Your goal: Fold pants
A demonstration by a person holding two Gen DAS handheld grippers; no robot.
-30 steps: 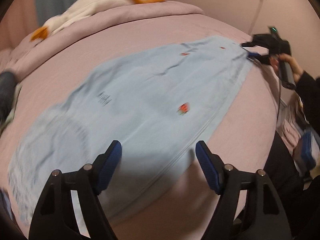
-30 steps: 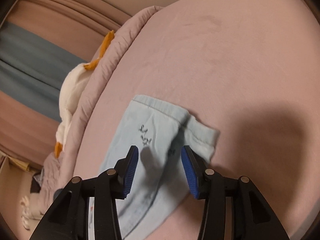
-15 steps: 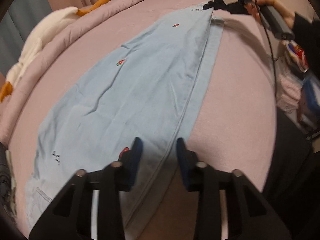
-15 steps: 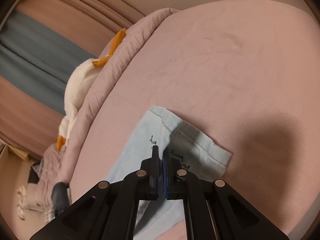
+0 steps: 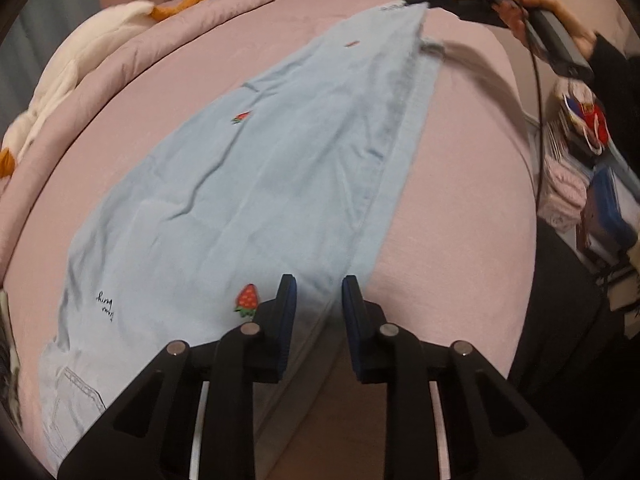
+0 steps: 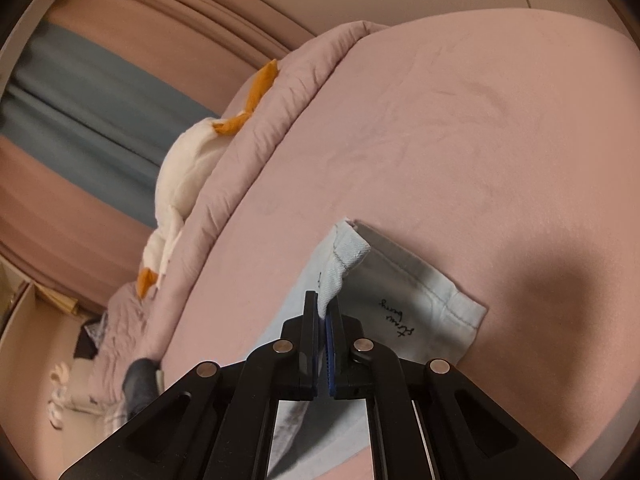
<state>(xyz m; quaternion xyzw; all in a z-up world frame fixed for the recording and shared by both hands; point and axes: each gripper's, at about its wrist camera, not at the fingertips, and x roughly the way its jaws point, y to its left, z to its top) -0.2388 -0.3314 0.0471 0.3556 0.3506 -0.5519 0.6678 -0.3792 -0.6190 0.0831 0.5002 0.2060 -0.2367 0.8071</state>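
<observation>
Light blue pants (image 5: 248, 184) with small strawberry patches lie stretched flat along the pink bed (image 5: 460, 200). My left gripper (image 5: 316, 292) sits over the near edge of the pants, its jaws narrowly apart with cloth between them, not clamped. My right gripper (image 6: 325, 312) is shut on the hem of the upper pant leg (image 6: 340, 264) and lifts it off the lower leg (image 6: 420, 300). The right gripper also shows in the left wrist view (image 5: 420, 0), holding the far end of the pants.
A white plush goose (image 5: 72, 64) with orange feet lies on the folded pink quilt (image 6: 280, 120) along the far side of the bed. Cluttered items (image 5: 580, 160) stand past the bed's right edge. Curtains (image 6: 80, 100) hang behind.
My right gripper closed on the upper hem and has lifted it. My left gripper moved to the pants' near edge and narrowed its jaws from wide open.
</observation>
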